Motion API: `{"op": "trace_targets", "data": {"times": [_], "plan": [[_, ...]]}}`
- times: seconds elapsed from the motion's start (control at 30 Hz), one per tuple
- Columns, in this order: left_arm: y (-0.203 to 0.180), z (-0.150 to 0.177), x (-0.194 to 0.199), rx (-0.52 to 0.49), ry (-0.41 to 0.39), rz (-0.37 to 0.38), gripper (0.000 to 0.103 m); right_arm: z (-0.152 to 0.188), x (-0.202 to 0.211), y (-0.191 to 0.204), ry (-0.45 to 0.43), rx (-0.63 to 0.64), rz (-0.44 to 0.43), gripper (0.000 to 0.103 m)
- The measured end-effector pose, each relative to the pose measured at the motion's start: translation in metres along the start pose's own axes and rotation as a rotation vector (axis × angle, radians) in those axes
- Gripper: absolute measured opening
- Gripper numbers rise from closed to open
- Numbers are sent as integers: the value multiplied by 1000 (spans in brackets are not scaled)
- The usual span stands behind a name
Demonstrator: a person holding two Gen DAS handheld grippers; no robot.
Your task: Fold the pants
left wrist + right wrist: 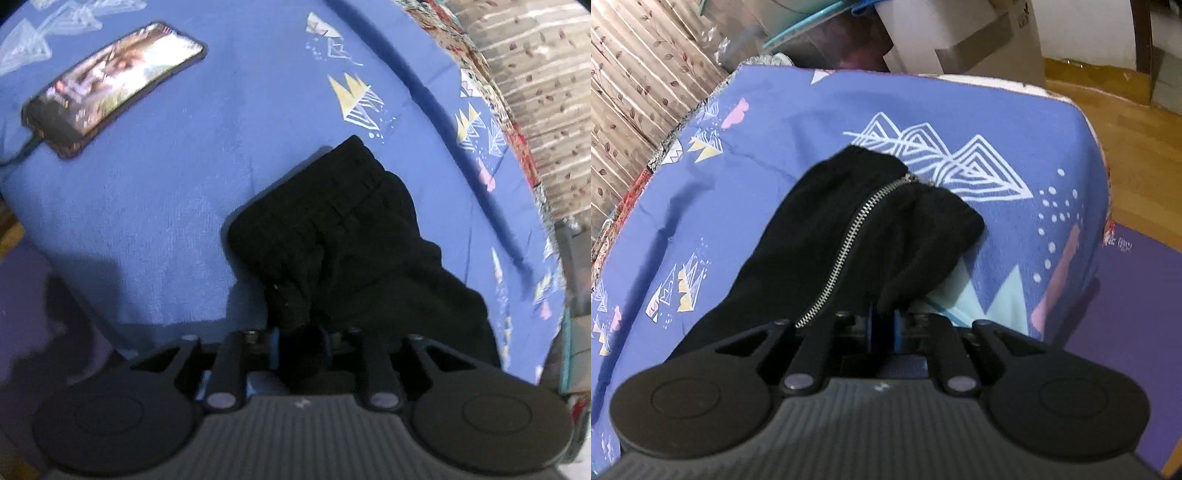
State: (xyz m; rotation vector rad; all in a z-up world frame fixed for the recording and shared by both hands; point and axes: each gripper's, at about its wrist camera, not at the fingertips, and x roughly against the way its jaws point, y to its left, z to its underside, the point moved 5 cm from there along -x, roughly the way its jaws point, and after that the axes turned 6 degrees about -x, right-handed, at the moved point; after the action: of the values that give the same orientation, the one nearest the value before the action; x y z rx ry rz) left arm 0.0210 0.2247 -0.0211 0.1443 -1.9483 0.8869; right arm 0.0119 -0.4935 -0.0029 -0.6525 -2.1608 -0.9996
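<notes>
Black pants lie bunched on a blue patterned bedsheet. My left gripper is shut on a fold of the black fabric, which hides the fingertips. In the right wrist view the same pants show a silver zipper running diagonally. My right gripper is shut on the pants' edge near its blue pads. Both grippers hold the cloth a little above the sheet.
A phone with a lit screen lies on the sheet at the upper left, cable attached. A patterned curtain hangs beyond the bed. Boxes stand behind. A wooden floor and purple mat lie right.
</notes>
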Motion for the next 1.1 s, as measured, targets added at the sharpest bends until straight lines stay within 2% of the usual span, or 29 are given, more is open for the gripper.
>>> {"op": "trace_targets", "data": {"times": [0.07,0.13,0.2,0.3,0.37,0.47,0.63,0.73,0.87,0.93,0.97,1.0,1.03,1.1], "plan": [[-3,-1,7,-34,-27,-16,40,-4,7,-1,-28,-13,-6,40],[-3,-1,16,-56,-54,-21,48,-9,18,-4,-93,-21,18,42],[0,1,23,-70,-71,-22,51,-14,28,-3,-151,-18,30,42],[3,6,29,-81,-84,-23,53,-14,39,13,-201,43,-14,42],[4,9,29,-89,-95,-33,58,-8,41,34,-201,124,-53,42],[7,11,25,-78,-92,-30,60,13,39,75,-149,251,-127,42],[4,18,3,-51,-56,7,60,73,21,134,14,400,-239,39],[-7,27,-11,-84,-41,2,59,106,5,154,109,443,-265,37],[-19,33,-19,-178,-59,-69,59,133,-19,163,194,469,-249,37],[-21,33,-20,-210,-65,-88,59,132,-30,157,209,442,-224,30],[-22,34,-19,-222,-68,-92,59,132,-33,153,203,428,-210,14],[-23,34,-18,-232,-71,-93,59,126,-37,147,204,404,-189,5],[-23,35,-17,-245,-74,-93,59,120,-39,142,219,361,-195,0],[-26,36,-13,-279,-81,-93,59,111,-37,134,228,289,-190,0]]}}
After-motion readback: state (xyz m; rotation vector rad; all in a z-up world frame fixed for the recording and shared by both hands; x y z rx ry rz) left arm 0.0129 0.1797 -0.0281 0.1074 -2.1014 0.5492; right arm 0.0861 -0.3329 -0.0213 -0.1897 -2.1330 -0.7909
